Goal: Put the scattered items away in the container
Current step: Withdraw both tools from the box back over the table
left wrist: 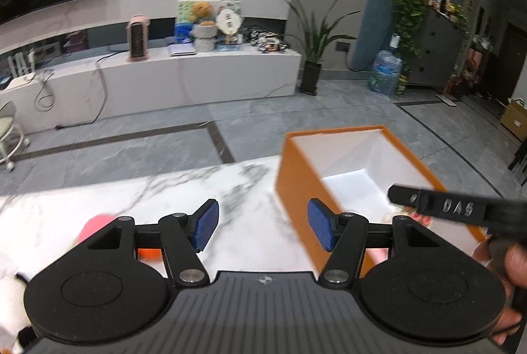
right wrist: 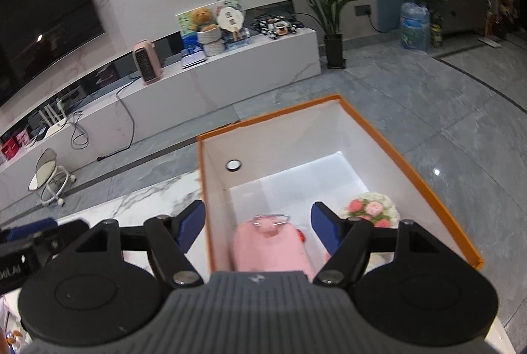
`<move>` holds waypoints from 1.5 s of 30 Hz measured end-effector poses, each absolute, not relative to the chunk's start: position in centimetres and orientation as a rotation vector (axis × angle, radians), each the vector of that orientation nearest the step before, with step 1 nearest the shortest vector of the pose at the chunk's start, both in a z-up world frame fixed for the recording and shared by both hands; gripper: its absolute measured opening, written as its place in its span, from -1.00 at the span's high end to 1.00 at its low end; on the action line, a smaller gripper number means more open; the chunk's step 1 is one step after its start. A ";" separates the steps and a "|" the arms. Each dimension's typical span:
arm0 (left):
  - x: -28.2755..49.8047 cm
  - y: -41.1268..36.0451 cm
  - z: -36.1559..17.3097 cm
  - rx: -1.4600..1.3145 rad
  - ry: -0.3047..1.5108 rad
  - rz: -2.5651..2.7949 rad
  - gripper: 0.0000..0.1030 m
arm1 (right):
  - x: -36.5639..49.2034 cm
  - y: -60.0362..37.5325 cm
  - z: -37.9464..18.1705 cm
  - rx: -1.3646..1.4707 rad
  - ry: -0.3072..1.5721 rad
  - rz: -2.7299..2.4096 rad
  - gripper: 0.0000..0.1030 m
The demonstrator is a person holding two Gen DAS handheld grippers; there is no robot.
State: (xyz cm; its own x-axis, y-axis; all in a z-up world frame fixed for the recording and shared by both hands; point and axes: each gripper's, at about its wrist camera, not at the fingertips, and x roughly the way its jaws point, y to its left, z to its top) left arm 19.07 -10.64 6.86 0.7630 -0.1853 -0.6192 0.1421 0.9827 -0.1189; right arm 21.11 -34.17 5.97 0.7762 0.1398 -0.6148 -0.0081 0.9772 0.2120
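The left hand-held gripper (left wrist: 263,227) is seen with its blue pads spread apart and nothing between them; only bare marble table (left wrist: 138,202) lies in the gap. Just past its right pad stands the orange box (left wrist: 296,189), its near wall almost touching that pad. The loose items lie the other way: a blurred pink thing (left wrist: 95,225) and an orange thing (left wrist: 148,253) sit low at the gripper's left, partly hidden behind its linkage, and a white-and-black object (left wrist: 13,294) shows at the left edge. What these are cannot be told.

The right hand-held gripper (right wrist: 258,230) is held over the box (right wrist: 411,169), its jaws released and nothing pinched; a pink toy (right wrist: 270,245) lies below on the box floor, apart from both pads, with a flower ball (right wrist: 372,207) beside it toward the right wall. The toy's long axis runs roughly along the gripper's pointing line.

The coming move is judged to turn on this: the remaining items lie left of the left gripper, away from the box, so the left hand is the nearer one and would need to swing left and down.
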 end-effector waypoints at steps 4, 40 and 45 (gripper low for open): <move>17.2 -7.6 7.2 -0.084 0.678 -0.135 -0.37 | 20.7 -32.3 5.9 0.174 0.674 0.116 -0.45; 4.3 3.6 -0.4 -0.039 0.878 -0.170 -0.73 | 18.9 -24.4 2.4 -0.034 0.736 0.269 -0.55; 4.1 2.2 -2.0 0.131 0.898 -0.146 -0.76 | 18.9 -24.2 2.3 -0.041 0.738 0.271 -0.57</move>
State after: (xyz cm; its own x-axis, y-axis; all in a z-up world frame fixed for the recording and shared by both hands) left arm 4.10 2.19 -2.04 0.6146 -0.0717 -0.7855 0.1813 0.9820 0.0522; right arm 18.91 -24.17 2.27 0.7069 0.2297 -0.6690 -0.2583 0.9643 0.0582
